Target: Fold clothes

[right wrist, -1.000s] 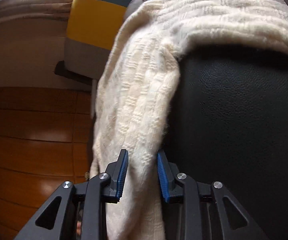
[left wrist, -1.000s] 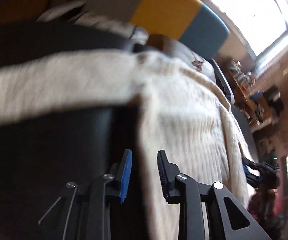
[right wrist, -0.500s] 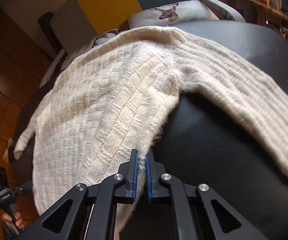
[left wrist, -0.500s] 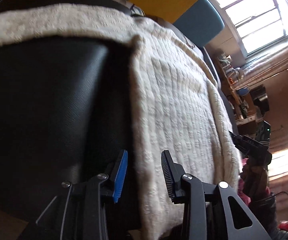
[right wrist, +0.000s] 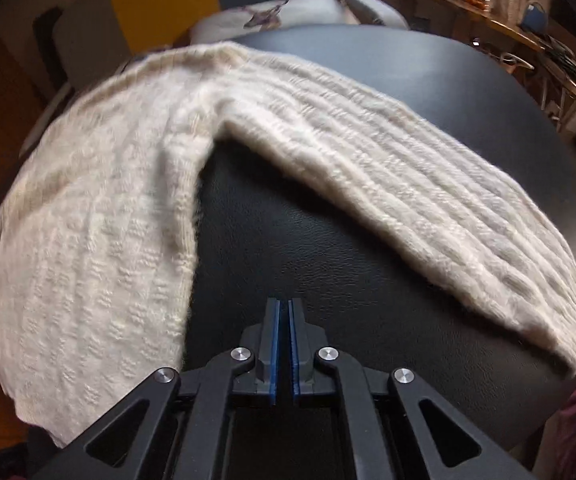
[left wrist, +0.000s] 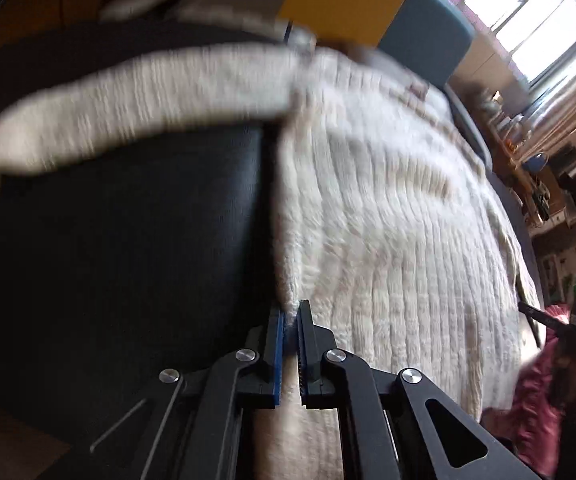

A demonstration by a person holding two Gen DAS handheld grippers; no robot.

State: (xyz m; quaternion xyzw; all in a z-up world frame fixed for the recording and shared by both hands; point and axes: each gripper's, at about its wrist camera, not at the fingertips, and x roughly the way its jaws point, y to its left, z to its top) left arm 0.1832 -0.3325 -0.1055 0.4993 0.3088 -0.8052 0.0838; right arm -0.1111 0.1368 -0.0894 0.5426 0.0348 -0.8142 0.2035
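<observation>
Ahead of your left jaws the cream sweater (left wrist: pixel 388 240) smears with motion blur, its sleeve (left wrist: pixel 128 104) worst. Its hem drops behind your left gripper (left wrist: pixel 291 312) and off the bottom edge. Far right of those jaws, the shelf clutter (left wrist: pixel 540 184) is too small to identify. Left of your right jaws, the frame edge cuts the sweater's hem.

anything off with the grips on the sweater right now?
Yes. The right gripper is shut on nothing: its pads meet over the bare black surface, with the sweater edge lying off to its left. The left gripper is pinching the sweater's side edge. So only one side is gripped.
</observation>
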